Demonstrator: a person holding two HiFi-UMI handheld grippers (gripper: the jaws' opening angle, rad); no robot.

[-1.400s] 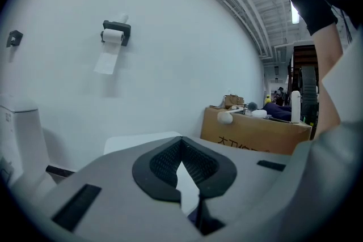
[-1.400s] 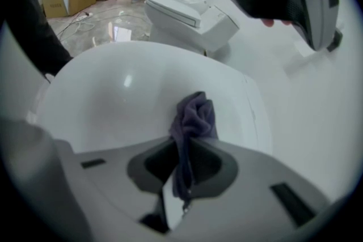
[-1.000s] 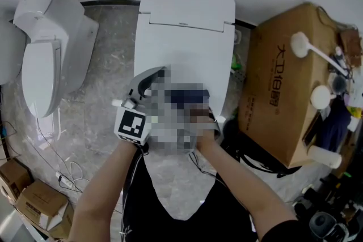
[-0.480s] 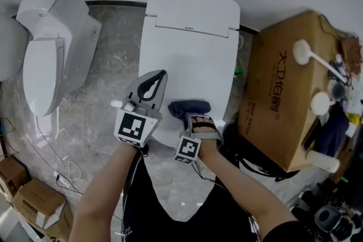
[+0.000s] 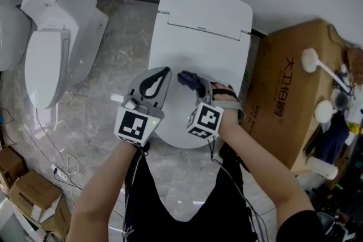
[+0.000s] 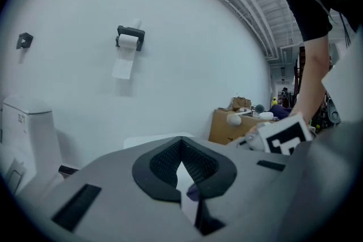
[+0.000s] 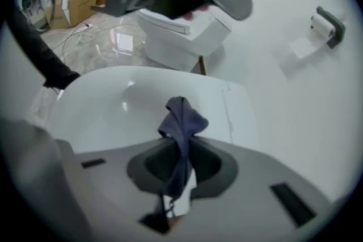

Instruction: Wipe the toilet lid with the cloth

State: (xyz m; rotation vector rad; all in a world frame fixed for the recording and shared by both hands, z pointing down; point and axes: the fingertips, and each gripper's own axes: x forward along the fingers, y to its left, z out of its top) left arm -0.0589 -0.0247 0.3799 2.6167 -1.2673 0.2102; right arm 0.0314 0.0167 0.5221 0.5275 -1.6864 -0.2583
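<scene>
The white toilet lid (image 5: pixel 195 48) lies closed in the middle of the head view. My right gripper (image 5: pixel 195 85) hovers over the lid's front half, shut on a dark blue cloth (image 5: pixel 188 77). In the right gripper view the cloth (image 7: pixel 182 119) sticks up crumpled from between the jaws of that gripper (image 7: pixel 180 144), with the lid (image 7: pixel 108 107) below. My left gripper (image 5: pixel 164 72) is beside it over the lid's left front, jaws shut with nothing in them. In the left gripper view its tips (image 6: pixel 181 143) meet.
A second white toilet (image 5: pixel 57 48) stands at the left. A large cardboard box (image 5: pixel 286 99) with white brushes (image 5: pixel 317 62) on it stands close on the right. Small boxes (image 5: pixel 34 201) and cables (image 5: pixel 57 164) lie on the marble floor. A toilet-roll holder (image 6: pixel 130 37) hangs on the wall.
My right gripper has carried the cloth from the lid's front edge forward toward the middle and turned. The left gripper has barely moved.
</scene>
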